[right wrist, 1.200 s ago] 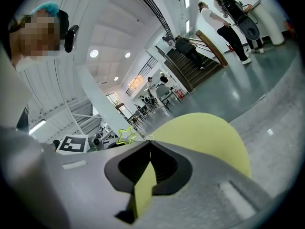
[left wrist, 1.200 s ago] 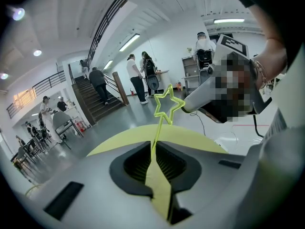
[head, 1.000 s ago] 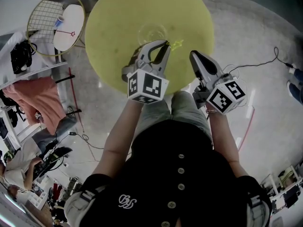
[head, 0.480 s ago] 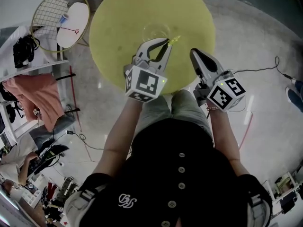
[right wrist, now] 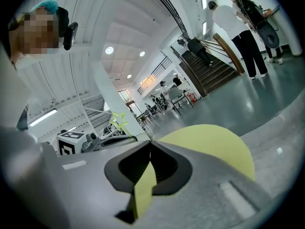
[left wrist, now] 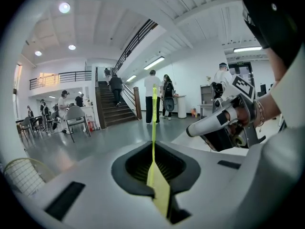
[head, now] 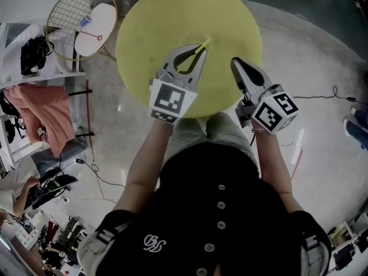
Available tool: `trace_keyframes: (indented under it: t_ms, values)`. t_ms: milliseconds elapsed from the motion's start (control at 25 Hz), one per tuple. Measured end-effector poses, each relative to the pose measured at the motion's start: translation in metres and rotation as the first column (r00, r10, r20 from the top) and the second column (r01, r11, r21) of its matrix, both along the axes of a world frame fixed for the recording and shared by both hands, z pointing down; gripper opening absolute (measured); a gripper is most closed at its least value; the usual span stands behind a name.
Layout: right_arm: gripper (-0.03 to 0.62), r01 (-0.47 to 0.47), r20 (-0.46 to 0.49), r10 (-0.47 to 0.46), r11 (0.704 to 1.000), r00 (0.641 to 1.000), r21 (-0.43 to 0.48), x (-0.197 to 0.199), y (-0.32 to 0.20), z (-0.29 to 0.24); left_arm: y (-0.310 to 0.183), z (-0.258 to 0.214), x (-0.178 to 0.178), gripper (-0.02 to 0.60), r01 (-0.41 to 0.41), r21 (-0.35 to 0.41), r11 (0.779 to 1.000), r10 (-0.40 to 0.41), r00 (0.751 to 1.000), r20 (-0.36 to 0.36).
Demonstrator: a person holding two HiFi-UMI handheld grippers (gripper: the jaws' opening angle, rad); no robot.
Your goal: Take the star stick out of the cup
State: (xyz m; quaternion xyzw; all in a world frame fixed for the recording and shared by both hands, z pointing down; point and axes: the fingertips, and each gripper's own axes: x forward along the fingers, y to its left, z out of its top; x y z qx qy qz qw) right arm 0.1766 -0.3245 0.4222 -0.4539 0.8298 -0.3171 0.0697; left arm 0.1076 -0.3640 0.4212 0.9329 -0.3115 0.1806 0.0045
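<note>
My left gripper [head: 197, 50] hangs over the round yellow table [head: 144, 22], shut on the thin yellow-green star stick [head: 204, 42]. In the left gripper view the stick [left wrist: 154, 118] rises straight up from the closed jaws of the left gripper [left wrist: 152, 171]. The star [right wrist: 118, 120] at its end shows in the right gripper view, above the left gripper [right wrist: 102, 140]. My right gripper [head: 236, 65] is shut and holds nothing, just right of the left one at the table's near edge. Its jaws meet over the table [right wrist: 214, 144]. I see no cup in any view.
A racket and a white paddle [head: 92, 20] lie on a surface at the far left. A rack with pink cloth [head: 40, 117] stands to the left, and cables [head: 322, 94] run over the floor on the right. People [left wrist: 152, 97] stand by a staircase in the hall.
My left gripper has risen toward the camera with the star stick in it. The clear cup seen on the table earlier is now out of sight. The right gripper has barely moved.
</note>
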Motion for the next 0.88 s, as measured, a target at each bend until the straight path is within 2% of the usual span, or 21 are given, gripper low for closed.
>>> trace_keyframes:
  t_ms: [280, 480, 680, 880]
  values:
    - [0.003, 0.033, -0.009, -0.033, 0.998, 0.999, 0.044, -0.021, -0.006, -0.01, -0.009, -0.016, -0.027, 0.023, 0.064, -0.005, 0.998, -0.064, 0.993, -0.101]
    - [0.003, 0.041, -0.017, -0.04, 0.996, 0.999, 0.078, -0.022, -0.008, -0.027, -0.013, -0.031, -0.042, 0.023, 0.118, -0.036, 0.992, -0.122, 0.976, -0.181]
    - [0.003, 0.03, -0.006, -0.03, 0.993, 1.0, 0.11, -0.027, -0.009, -0.041, -0.014, -0.052, -0.055, 0.023, 0.148, -0.033, 0.989, -0.151, 0.952, -0.265]
    - [0.003, 0.057, -0.04, -0.051, 0.987, 0.998, 0.153, -0.035, -0.01, -0.057, -0.011, -0.081, -0.067, 0.023, 0.163, 0.036, 0.986, -0.14, 0.925, -0.352]
